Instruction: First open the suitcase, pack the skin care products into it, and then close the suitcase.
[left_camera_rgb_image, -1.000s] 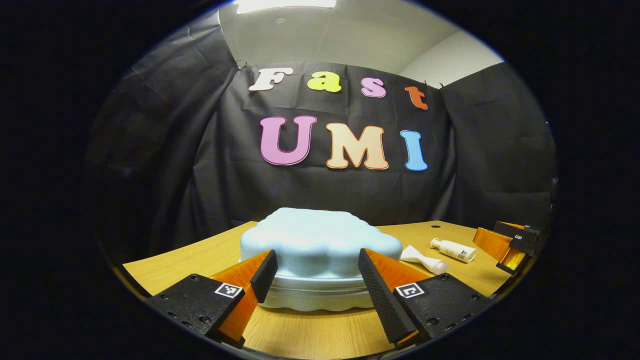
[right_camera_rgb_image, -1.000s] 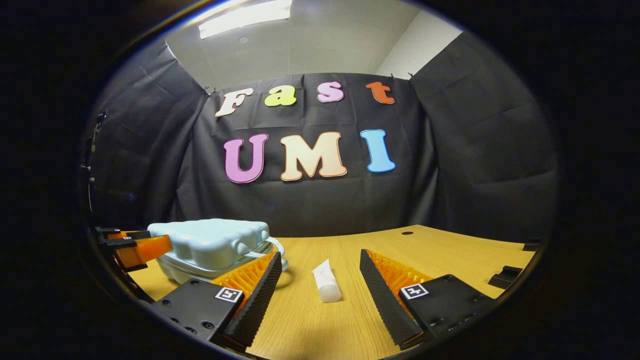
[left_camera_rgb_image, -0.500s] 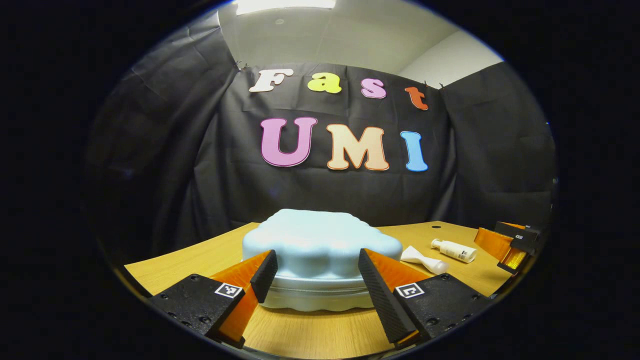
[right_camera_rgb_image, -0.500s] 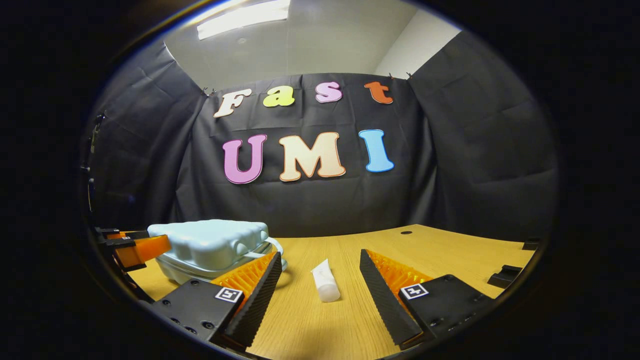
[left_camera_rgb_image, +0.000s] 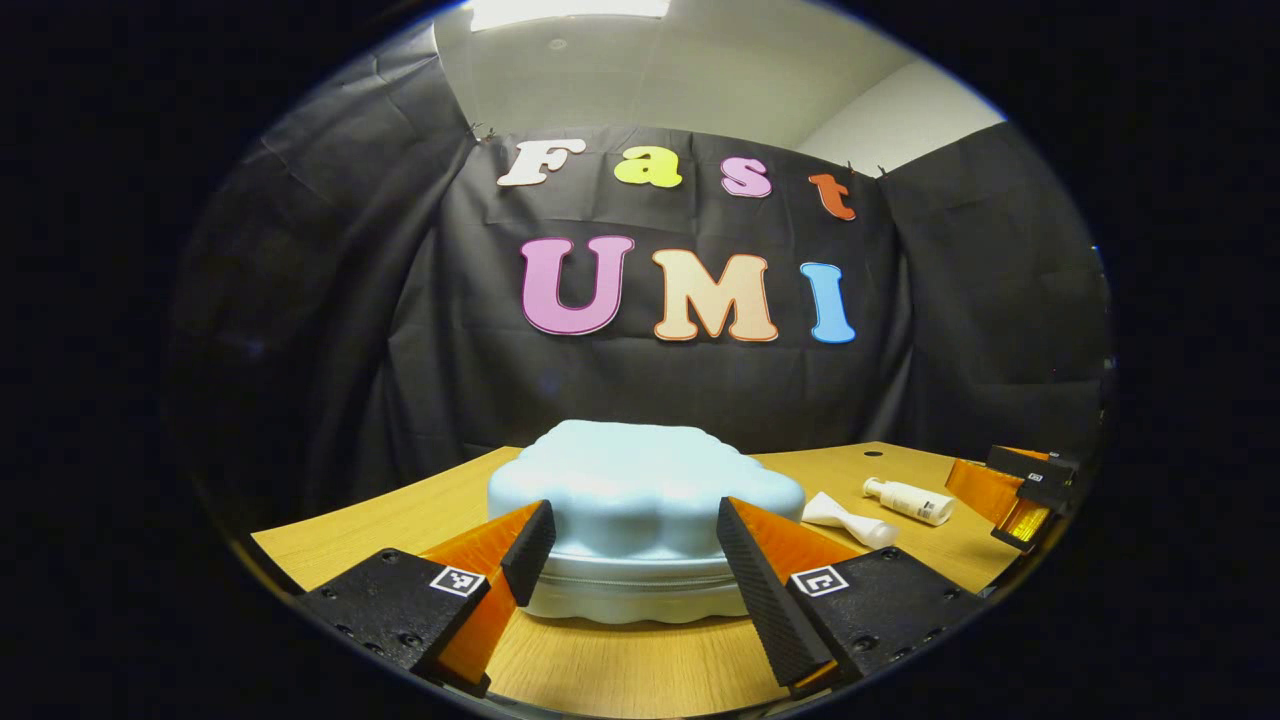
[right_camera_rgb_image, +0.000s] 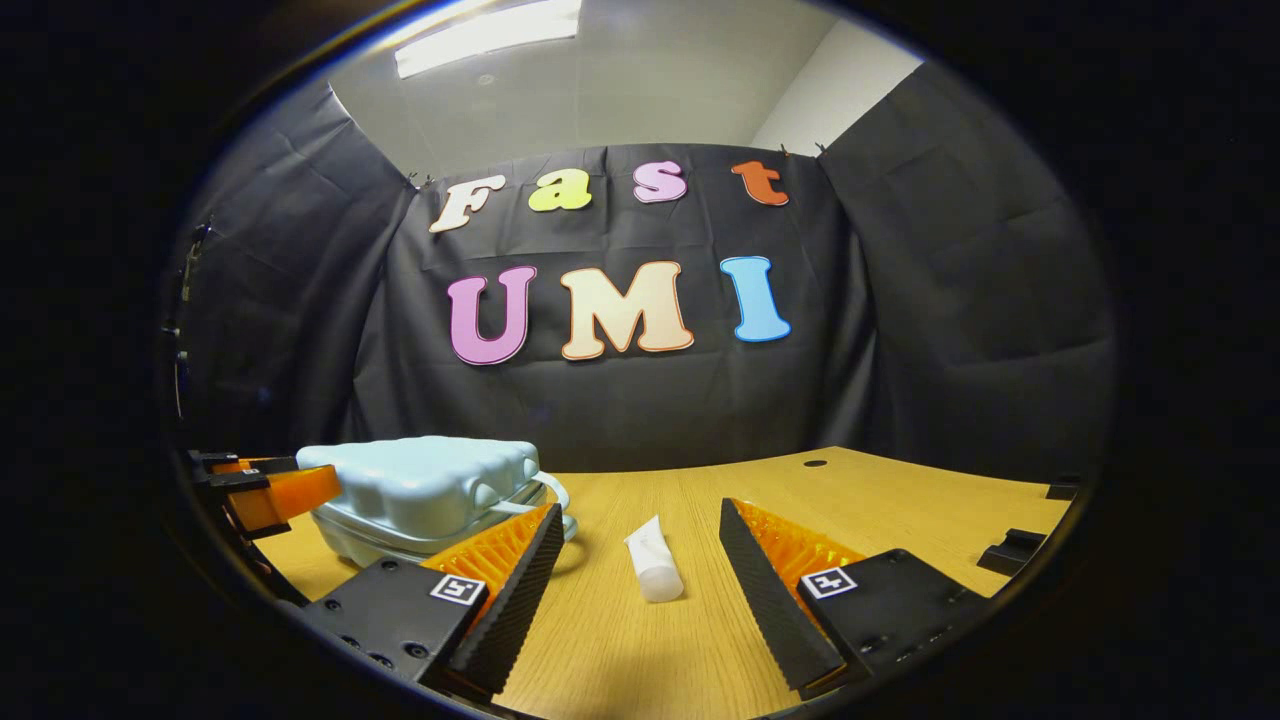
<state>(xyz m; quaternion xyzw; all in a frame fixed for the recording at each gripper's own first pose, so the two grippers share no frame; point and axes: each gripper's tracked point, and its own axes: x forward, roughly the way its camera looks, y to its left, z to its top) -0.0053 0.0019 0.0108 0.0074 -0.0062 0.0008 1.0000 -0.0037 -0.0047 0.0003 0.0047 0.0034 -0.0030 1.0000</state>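
Pale blue hard-shell suitcase with a lumpy, scalloped lid (left_camera_rgb_image: 640, 510) lies flat and closed on the light wooden table (left_camera_rgb_image: 620, 670), zip seam visible along its near edge. In the left gripper view the left gripper (left_camera_rgb_image: 628, 540) is held low in front of the case, fingers spread wide with the case's near side showing between them — no contact that I can see. To the right of the case lie a white squeeze tube (left_camera_rgb_image: 848, 520) and, beyond it, a white bottle with a dark-printed label (left_camera_rgb_image: 908, 500), both on their sides, near each other but apart.

In the right gripper view the right gripper (right_camera_rgb_image: 640, 575) hovers over the table, fingers wide apart and holding nothing; the white squeeze tube (right_camera_rgb_image: 652, 560) lies on the wood between and just beyond the fingertips. The suitcase (right_camera_rgb_image: 425, 490) sits to the left there, its curved handle facing the tube, with the left gripper (right_camera_rgb_image: 265, 495) at its far-left side.
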